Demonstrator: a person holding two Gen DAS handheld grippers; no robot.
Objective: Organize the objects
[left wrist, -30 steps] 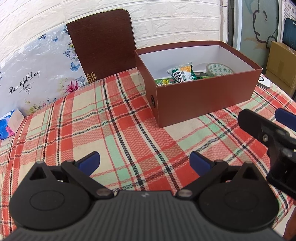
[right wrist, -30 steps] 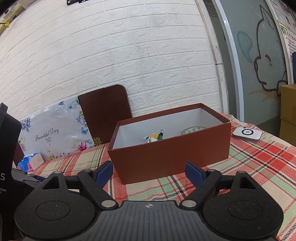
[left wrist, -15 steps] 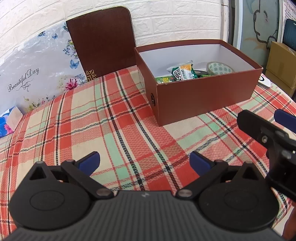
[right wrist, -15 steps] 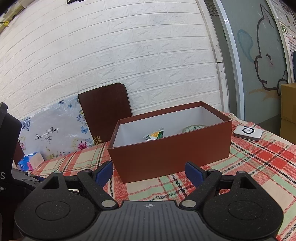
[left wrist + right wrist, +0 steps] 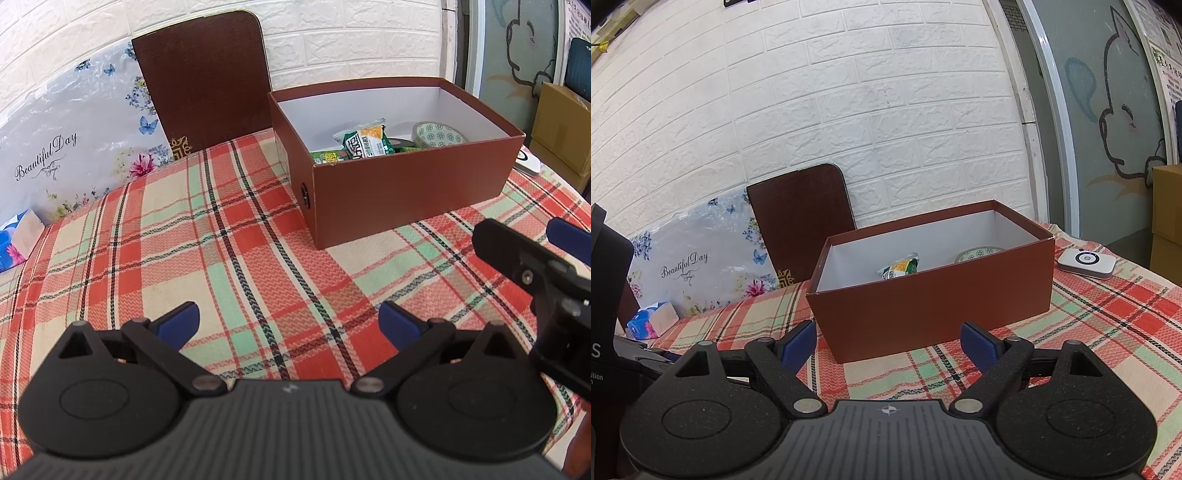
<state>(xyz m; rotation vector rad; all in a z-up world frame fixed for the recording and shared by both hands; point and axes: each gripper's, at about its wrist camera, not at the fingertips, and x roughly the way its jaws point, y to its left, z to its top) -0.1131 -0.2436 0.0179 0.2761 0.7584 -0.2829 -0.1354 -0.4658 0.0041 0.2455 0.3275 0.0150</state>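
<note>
A checked cloth (image 5: 229, 236) in red, green and cream covers the desk. A dark brown board (image 5: 201, 77) leans on the white brick wall (image 5: 849, 92). Beside it stands a flowery panel (image 5: 66, 147) that says "Beautiful Day". A blue tissue pack (image 5: 652, 320) sits near the panel. A small white gadget (image 5: 1086, 261) lies on the cloth. Cardboard boxes (image 5: 561, 129) stand by a door with a cartoon drawing (image 5: 1123, 110).

My worktop (image 5: 207, 258) wears a plaid cloth; on it sit a brown box (image 5: 406, 192), a tissue pack (image 5: 650, 320) and a white device (image 5: 1086, 260).
</note>
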